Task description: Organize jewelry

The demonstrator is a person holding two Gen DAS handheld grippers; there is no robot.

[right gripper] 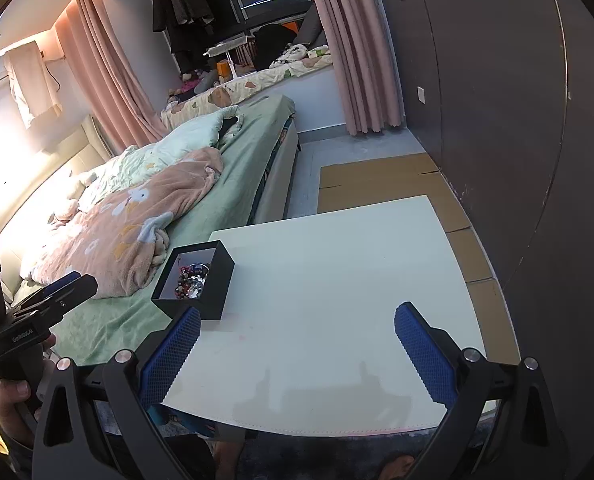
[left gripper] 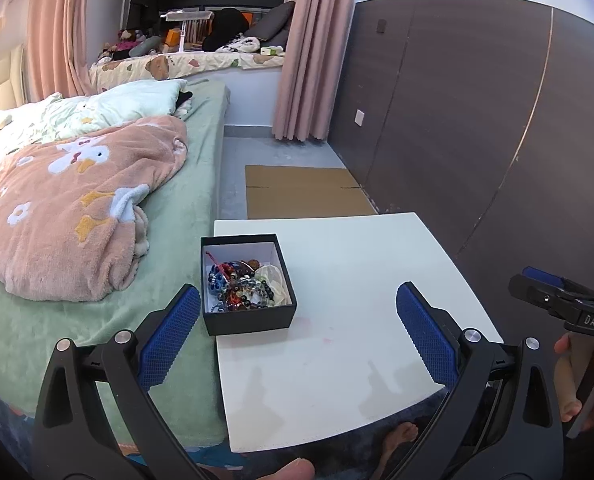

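both tools spread wide, holding nothing: left tool (left gripper: 297, 332), right tool (right gripper: 297, 344), both over near bench (left gripper: 357, 360) edge. black box (left gripper: 249, 318) at bench's left edge beside bed (left gripper: 97, 320), full of tangled beads (left gripper: 239, 286). likely step: reach in for one piece. approach from above, narrow spread to fit inside walls, pinch single strand, lift slowly; tangle may drag others or tip box.

Tabletop (left gripper: 357, 280): white. Box (left gripper: 253, 322): black outside, white inside, holding multicoloured beads (left gripper: 237, 286). Blanket (left gripper: 77, 216) at left: pink with white-and-yellow duck pattern. Bed sheet (left gripper: 193, 184): green. Far curtains (left gripper: 313, 48): pink. Gripper pads (left gripper: 169, 340): blue, textured.
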